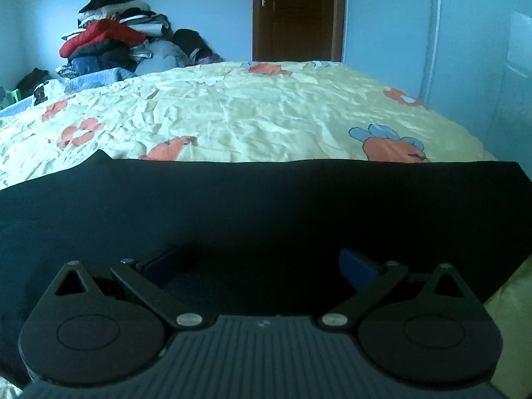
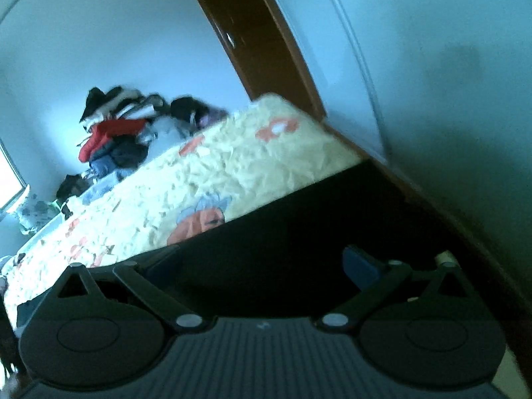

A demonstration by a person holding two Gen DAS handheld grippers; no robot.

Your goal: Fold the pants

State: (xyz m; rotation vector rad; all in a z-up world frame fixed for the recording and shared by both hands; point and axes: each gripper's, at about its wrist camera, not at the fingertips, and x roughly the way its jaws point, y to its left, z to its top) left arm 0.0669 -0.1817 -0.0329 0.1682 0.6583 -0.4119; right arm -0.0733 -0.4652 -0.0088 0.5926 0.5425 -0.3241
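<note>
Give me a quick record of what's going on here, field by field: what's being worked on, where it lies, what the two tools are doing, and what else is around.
item: black pants, spread flat
surface: bed with yellow flowered sheet
left tool: fingers apart, over the near edge of the pants, gripping nothing
right tool: fingers apart, tilted view, over the dark cloth near the bed's side
fold: none visible yet
background: pile of clothes at far corner; brown door shut
</note>
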